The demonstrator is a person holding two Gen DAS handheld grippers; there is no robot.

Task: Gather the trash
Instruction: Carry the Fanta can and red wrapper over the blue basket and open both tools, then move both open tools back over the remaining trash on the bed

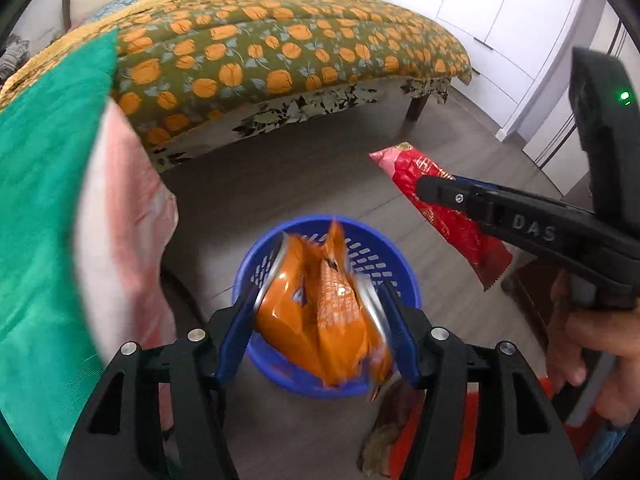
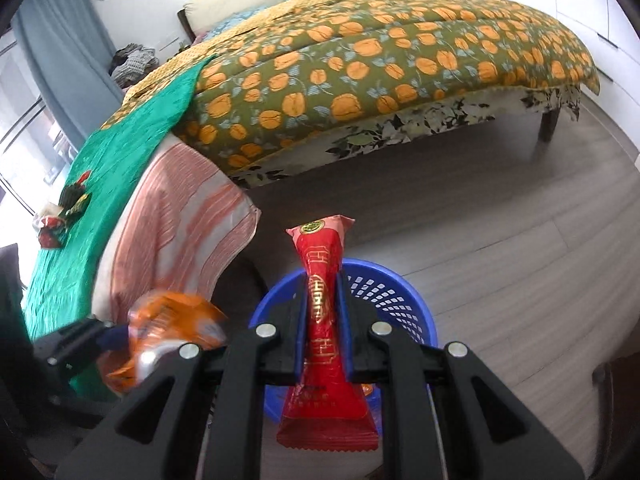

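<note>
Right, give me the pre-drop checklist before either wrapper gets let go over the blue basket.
1. Left gripper grips the orange wrapper: ok, it sits between both fingers, though motion blur hides the exact contact.
2. Orange wrapper over the blue basket: ok in the left wrist view, the basket opening lies directly behind it.
3. Right gripper grips the red wrapper: ok, the fingers pinch its middle.
4. Red wrapper over the basket: cannot tell; the right wrist view lines it up, the left wrist view shows it off to the side.
5. Trash left on the green cloth: not ok, small wrappers remain.
</note>
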